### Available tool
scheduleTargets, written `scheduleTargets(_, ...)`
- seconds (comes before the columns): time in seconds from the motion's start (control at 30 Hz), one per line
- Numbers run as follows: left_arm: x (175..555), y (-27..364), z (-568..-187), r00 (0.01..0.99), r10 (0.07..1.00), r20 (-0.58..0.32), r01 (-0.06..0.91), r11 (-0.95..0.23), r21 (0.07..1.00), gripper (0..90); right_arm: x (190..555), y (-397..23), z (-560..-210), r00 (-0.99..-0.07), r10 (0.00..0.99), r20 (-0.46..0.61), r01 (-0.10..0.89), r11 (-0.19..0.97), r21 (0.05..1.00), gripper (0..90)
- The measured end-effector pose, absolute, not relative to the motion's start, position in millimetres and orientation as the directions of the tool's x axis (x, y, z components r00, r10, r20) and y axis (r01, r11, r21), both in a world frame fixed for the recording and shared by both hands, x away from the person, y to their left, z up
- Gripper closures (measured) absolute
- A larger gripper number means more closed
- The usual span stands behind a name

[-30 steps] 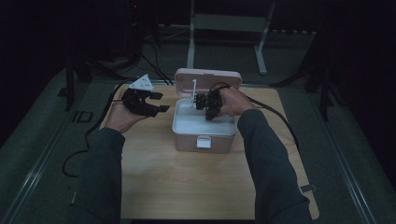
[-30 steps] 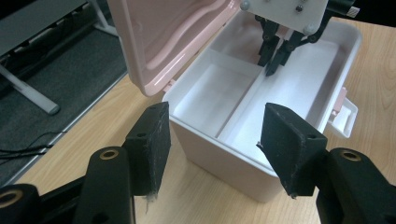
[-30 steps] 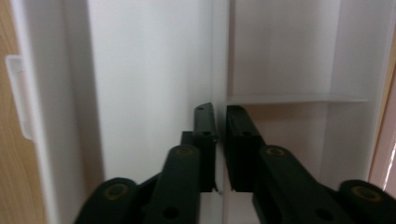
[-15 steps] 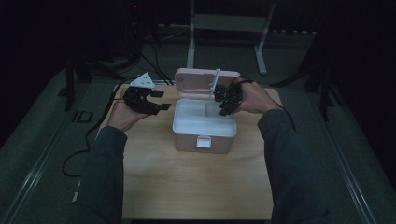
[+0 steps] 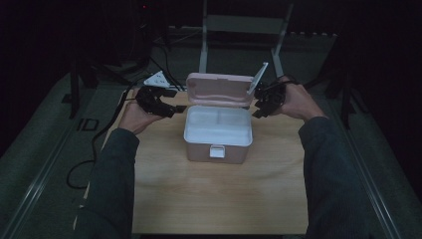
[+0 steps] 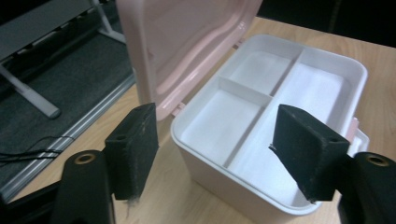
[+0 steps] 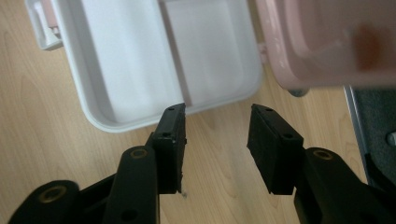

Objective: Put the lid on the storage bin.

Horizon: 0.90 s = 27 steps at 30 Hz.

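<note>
Between the left gripper's two black pads nothing is held: the jaws stand wide apart and have just been opening further. Just past those fingertips sits the box, a pale pink case with a white inner tray split by thin walls into compartments; all that show are bare white. One pad lies in line with the box's near corner, the other over the tray's long compartment, neither touching it. Beyond the pads, the pink lid stands raised on its hinge, tilted slightly back.

Ahead of the right gripper's fingers lies bare wooden table, and the jaws gape with nothing between them; they too have just been opening. Just beyond those tips is the box's white rim, with the pink lid off to the farther side, blurred.

From the high view the box rests mid-table with its latch facing the person. The left gripper hovers just beside the box's left side, the right gripper just beside the lid's right end, each apart from the box. Farther off, past both grippers, a metal stand rises in the dark
</note>
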<state>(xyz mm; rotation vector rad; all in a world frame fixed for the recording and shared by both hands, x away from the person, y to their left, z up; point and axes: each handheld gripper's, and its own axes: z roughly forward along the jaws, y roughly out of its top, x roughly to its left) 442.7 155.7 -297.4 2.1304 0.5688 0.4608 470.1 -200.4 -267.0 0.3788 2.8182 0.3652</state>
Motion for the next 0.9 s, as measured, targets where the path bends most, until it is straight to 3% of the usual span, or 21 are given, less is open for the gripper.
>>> scheduleTargets(0.37, 446.9, 153.6, -287.7, 0.822, 0.548, 0.157, 0.210, -0.547, 0.810, 35.9, 474.6, -213.4, -265.7, -0.890, 0.356, -0.284, 0.244, 0.900, 0.362, 56.2)
scheduleTargets(0.43, 448.0, 154.9, -286.1, 0.819, 0.552, 0.156, 0.206, -0.538, 0.818, 41.4, 476.2, -215.1, -265.0, -0.878, 0.371, -0.303, 0.249, 0.893, 0.374, 56.4)
scheduleTargets(0.9, 461.3, 149.6, -280.2, 0.721, 0.664, 0.198, 0.255, -0.521, 0.815, 86.0, 485.7, -217.2, -259.8, -0.776, 0.506, -0.376, 0.332, 0.835, 0.439, 79.8)
